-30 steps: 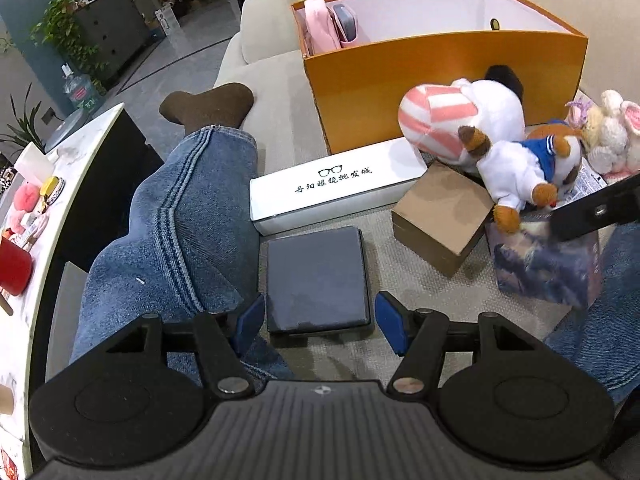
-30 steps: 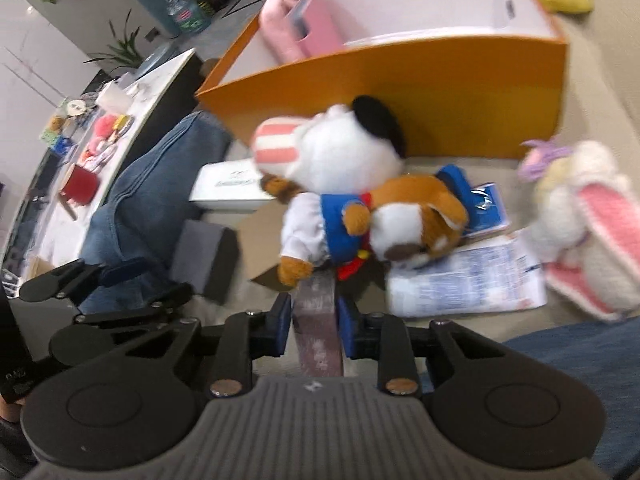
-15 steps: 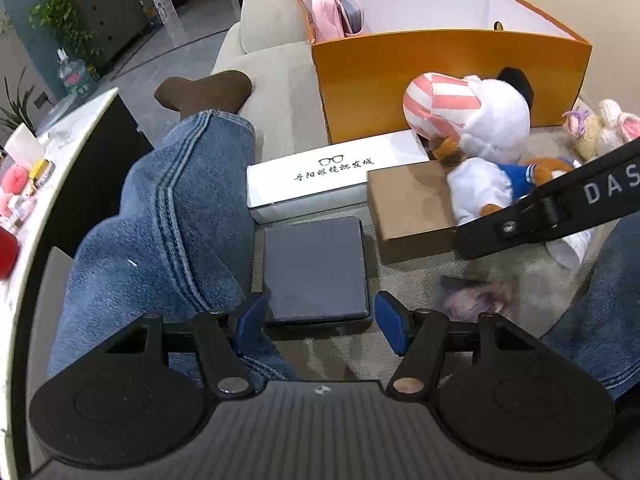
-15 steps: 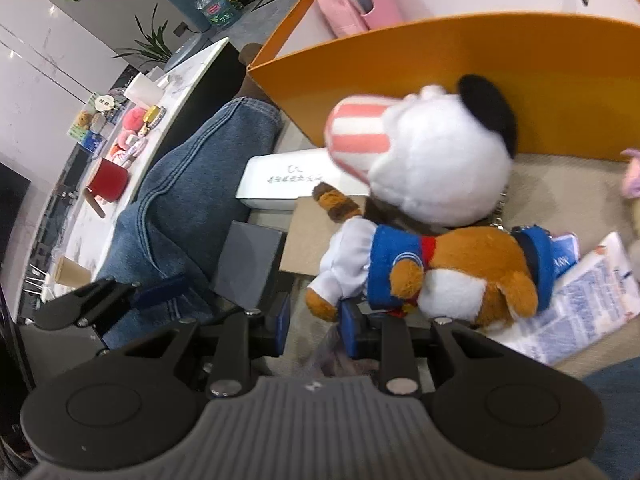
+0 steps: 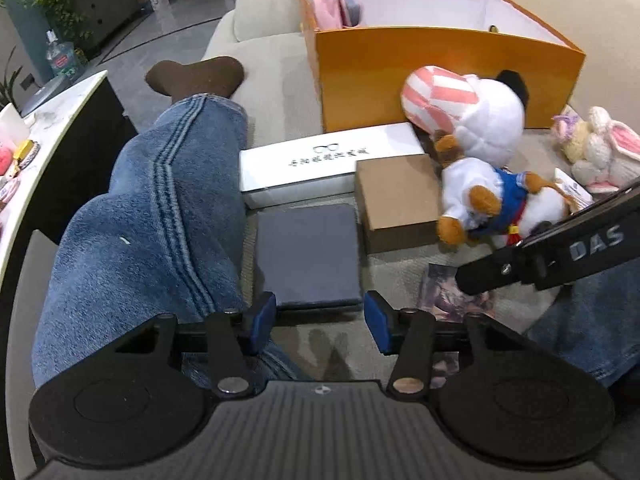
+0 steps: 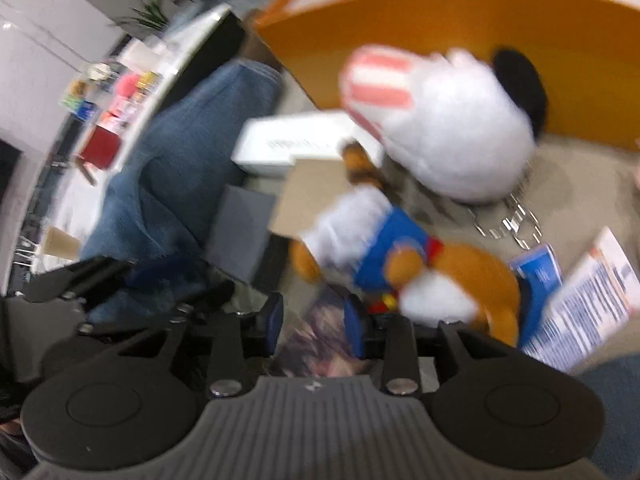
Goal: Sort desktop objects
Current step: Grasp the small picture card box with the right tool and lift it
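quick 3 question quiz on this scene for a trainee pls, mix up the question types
1. True or false: the dark grey pad lies between the left gripper's blue fingertips.
2. The brown cardboard box touches which side of the white glasses box as seen? A) its right end B) its left end C) its top
3. Fill in: the orange box already holds a ____ item at its left end.

Key: 1 true; 2 A; 3 pink
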`<state>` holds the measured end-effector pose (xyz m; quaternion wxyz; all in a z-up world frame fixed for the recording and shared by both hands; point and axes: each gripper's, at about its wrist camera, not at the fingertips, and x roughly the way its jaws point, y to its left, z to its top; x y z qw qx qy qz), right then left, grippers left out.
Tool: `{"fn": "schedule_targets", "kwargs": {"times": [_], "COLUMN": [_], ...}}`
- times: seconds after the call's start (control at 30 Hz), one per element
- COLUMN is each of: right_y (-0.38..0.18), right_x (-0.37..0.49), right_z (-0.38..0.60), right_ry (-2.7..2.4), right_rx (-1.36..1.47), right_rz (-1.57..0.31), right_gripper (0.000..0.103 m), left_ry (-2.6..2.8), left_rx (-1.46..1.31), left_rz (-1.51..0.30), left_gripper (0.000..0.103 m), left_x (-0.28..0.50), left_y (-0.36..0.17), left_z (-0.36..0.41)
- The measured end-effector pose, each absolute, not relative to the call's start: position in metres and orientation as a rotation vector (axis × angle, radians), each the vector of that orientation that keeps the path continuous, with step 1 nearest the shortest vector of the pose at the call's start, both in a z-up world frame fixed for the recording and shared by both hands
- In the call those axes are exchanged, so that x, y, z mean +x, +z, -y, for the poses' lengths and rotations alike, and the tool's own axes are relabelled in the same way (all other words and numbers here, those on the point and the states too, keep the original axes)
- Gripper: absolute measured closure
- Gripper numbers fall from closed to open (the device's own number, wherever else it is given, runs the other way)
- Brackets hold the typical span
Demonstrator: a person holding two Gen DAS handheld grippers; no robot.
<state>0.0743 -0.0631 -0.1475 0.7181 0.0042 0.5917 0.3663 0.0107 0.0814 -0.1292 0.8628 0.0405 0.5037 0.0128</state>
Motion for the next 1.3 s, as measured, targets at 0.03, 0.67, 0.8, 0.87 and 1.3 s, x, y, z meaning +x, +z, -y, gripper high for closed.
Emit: {"fn": "schedule_targets", "kwargs": {"times": [0.03,0.67,0.8,0.87,1.3], "right_y": [-0.150,-0.208,-0.195,-0.181,-0.118], "right_x": [0.073,0.079,0.076,0.071,0.059], "right_z": [0.064,0.073,0.078,0.075,0.065], "right_ry": [0.796,0.756,0.791,0.847,0.850], "right_rx": [0.003,0.295,0.295,0.271,-0.238], "right_rz": [-1.322,-1.493,-1.464,-1.426,-1.123], "right_gripper": [0.054,0.049,0.071,0.078,0.079], "left_ry": [0.015,-0.184,-0.147,-0.122,-0.057], "left_rx": [0.082,-0.055,-0.032,-0.031,0.354], "left_rz": [-1.055,-1.202,-1.185,-1.178,-1.086], "left_gripper": [0.046,0.075,0.075,0.075,0.040], "left_x": [0.010,0.015,0.011,0.011,0.027], "left_y": [-0.129,-0.166,-0.158,-0.153,-0.142], "left_z": [-0.079,-0.066,-0.070,-0.074,-0.053]}}
